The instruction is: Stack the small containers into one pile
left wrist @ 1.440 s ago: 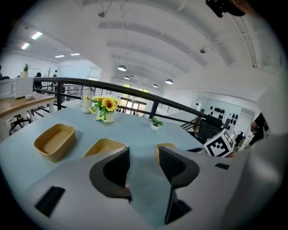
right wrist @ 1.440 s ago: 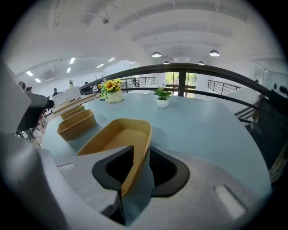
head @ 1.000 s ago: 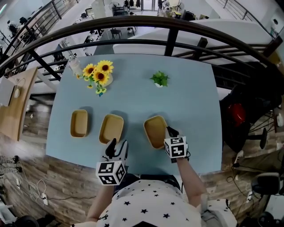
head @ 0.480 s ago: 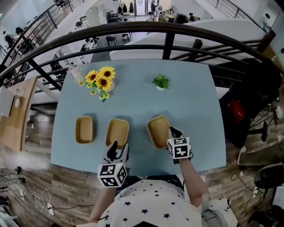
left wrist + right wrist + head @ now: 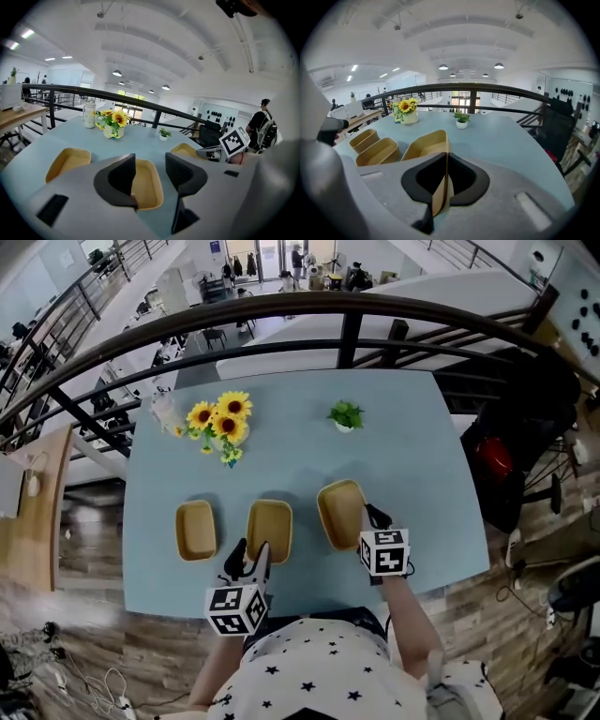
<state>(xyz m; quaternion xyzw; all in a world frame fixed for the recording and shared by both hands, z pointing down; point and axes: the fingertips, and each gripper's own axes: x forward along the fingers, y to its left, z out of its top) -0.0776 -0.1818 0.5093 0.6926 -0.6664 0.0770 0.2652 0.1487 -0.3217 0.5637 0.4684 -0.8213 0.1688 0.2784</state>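
Three shallow yellow containers lie in a row on the pale blue table [image 5: 412, 465]: left [image 5: 195, 530], middle [image 5: 269, 530] and right [image 5: 341, 514]. My right gripper [image 5: 372, 518] is shut on the near right rim of the right container [image 5: 426, 145], whose thin wall stands pinched between the jaws [image 5: 446, 161]; it hangs tilted, a little off the table. My left gripper [image 5: 248, 557] is open at the near edge of the middle container [image 5: 145, 187], with nothing between its fingers [image 5: 150, 171]. In the left gripper view the left container [image 5: 68, 161] sits further left.
A vase of sunflowers [image 5: 220, 423] and a clear jar [image 5: 164, 409] stand at the table's far left, and a small potted plant [image 5: 346, 415] at the far middle. A dark railing [image 5: 347, 334] runs behind the table. The table's near edge lies just under both grippers.
The right gripper has risen a little with the right container in its grip. The left gripper has moved closer to the middle container's near edge. The head view has shifted.
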